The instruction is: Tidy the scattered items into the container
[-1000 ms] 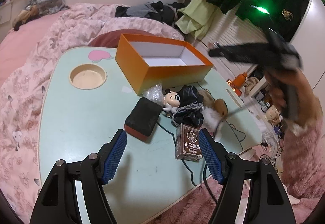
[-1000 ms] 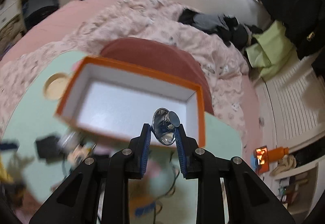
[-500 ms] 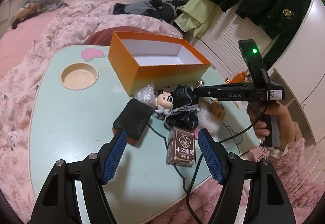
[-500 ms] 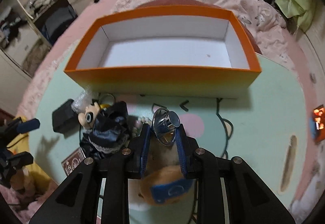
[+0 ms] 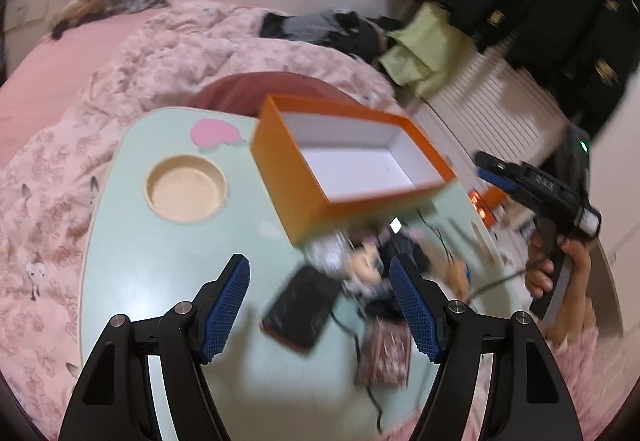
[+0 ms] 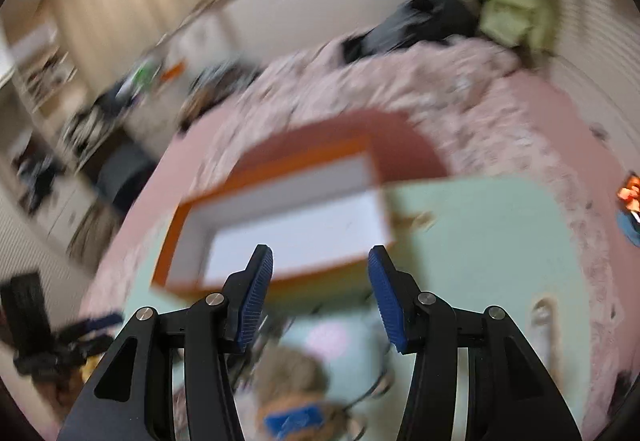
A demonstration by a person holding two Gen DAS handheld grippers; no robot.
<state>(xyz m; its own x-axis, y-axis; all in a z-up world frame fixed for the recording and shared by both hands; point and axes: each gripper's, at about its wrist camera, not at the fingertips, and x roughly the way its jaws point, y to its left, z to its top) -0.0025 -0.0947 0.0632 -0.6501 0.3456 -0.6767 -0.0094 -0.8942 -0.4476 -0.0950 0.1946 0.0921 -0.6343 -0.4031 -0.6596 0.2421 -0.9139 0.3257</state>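
An orange box (image 5: 280, 161) with a white inside stands on the mint-green table (image 5: 140, 261); the right wrist view shows it (image 6: 176, 241) just ahead. My left gripper (image 5: 320, 267) hangs open above a black pouch (image 5: 300, 305), a doll in a black dress (image 5: 372, 261) and a brown card box (image 5: 386, 353). My right gripper (image 6: 320, 259) is opening near the box's near wall, with nothing between its fingers. A hand holds it (image 5: 486, 167) to the right of the box. A brown plush toy (image 6: 292, 373) lies under it.
A round wooden recess (image 5: 187, 187) and a pink heart mark (image 5: 214, 131) sit at the table's left. A black cable (image 5: 360, 345) runs among the items. Pink bedding (image 5: 60, 181) surrounds the table, with clothes (image 5: 420, 57) piled and hung behind.
The right gripper's jaws have spread and the shiny metal piece they pinched is gone from between them. Both views have swung, and the orange box sits closer and more centred for the left gripper.
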